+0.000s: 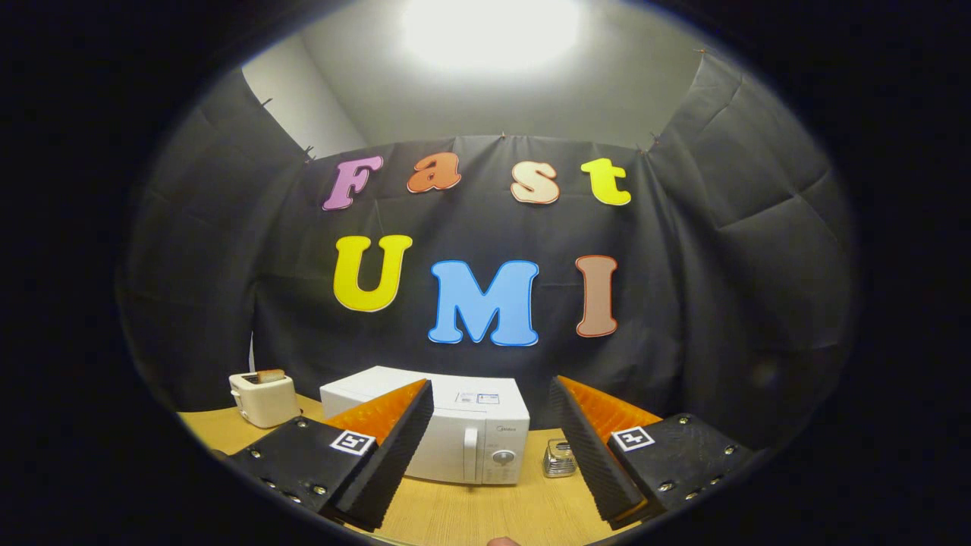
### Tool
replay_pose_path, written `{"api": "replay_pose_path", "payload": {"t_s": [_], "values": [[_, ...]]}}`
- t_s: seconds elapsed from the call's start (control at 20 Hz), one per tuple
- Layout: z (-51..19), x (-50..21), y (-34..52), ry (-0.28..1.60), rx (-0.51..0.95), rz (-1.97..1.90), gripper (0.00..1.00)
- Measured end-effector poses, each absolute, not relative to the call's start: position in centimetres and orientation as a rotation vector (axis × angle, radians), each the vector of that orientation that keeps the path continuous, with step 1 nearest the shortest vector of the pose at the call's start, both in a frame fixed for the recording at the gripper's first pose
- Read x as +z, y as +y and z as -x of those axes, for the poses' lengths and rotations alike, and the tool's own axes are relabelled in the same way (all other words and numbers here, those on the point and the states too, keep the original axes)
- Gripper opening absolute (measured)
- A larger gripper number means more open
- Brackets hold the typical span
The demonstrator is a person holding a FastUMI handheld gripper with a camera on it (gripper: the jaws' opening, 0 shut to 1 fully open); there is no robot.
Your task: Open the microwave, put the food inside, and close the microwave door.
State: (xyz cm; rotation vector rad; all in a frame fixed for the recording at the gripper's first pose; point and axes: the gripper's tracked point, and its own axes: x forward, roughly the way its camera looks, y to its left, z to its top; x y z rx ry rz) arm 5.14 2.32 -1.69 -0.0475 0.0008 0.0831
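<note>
A white microwave (463,432) stands on the wooden table (470,512) with its door shut, a vertical handle and a round knob on its front right. It sits beyond my fingers, mostly framed in the gap between them. My gripper (491,394) is open, fingers wide apart, holding nothing. A small clear glass jar (560,459) rests on the table just right of the microwave, beside the right finger. I cannot pick out any food apart from the toast in the toaster.
A cream toaster (262,398) with a slice of toast in its slot stands at the table's far left, left of the microwave. Black cloth walls close the booth behind and on both sides.
</note>
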Motion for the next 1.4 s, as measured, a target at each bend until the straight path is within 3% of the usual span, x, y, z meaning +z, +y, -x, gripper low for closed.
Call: {"api": "replay_pose_path", "payload": {"t_s": [0.75, 1.25, 1.4], "values": [[-18.4, -14.0, 3.1, 0.175, 0.125, -0.024, 0.98], [-22.6, -24.1, 4.2, 0.342, 0.160, -0.024, 0.97], [-23.4, -25.8, 4.4, 0.370, 0.155, -0.019, 0.82]]}}
